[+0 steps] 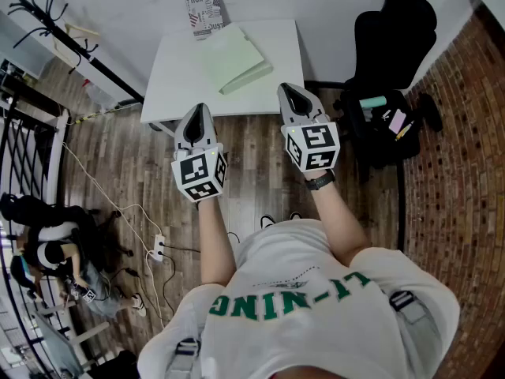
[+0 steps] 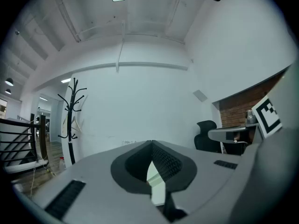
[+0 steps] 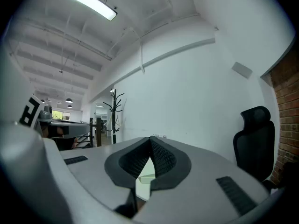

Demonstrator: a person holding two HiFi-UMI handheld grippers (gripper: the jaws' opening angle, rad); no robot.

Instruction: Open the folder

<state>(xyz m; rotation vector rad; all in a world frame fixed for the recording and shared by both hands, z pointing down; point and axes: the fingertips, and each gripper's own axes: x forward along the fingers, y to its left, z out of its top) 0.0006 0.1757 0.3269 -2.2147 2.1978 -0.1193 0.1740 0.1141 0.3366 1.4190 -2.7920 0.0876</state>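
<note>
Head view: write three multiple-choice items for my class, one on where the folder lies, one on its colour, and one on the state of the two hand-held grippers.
1. Where does the folder lie?
A. in a drawer
B. on the white table
C. on a shelf

2. What colour is the folder?
A. red
B. black
C. light green

3. How do the jaws of the left hand-held gripper and the right hand-held gripper stand?
A. together, with nothing held
B. clamped on the folder
C. wide apart

Answers:
1 B: the head view shows it flat on the table top.
2 C: its cover is pale green against the white top.
3 A: each gripper view shows the tips meeting, and both grippers are short of the table.
</note>
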